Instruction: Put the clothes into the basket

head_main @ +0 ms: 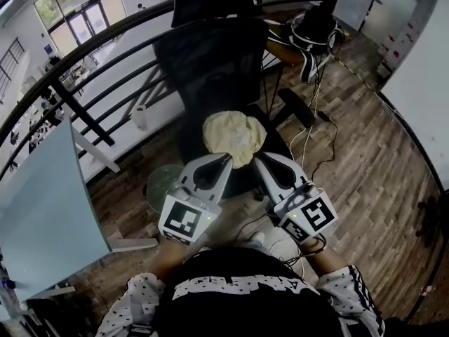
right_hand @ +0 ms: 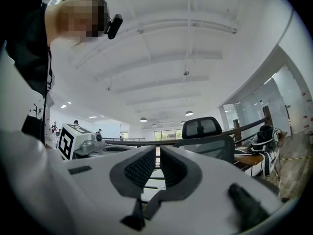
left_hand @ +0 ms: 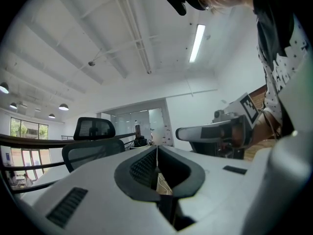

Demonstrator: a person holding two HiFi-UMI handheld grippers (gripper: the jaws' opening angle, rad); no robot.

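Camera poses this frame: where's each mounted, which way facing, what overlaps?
Head view: on the person's head, looking steeply down at the office chair with a cream cloth on its seat; shows the torso, left gripper, right gripper.
Left gripper view: on the left gripper, looking level along its shut jaws; shows a sleeve and the right gripper.
Right gripper view: on the right gripper, level along its shut jaws; shows the left gripper.
Shared: both gripper views see the chair's backrest and headrest.
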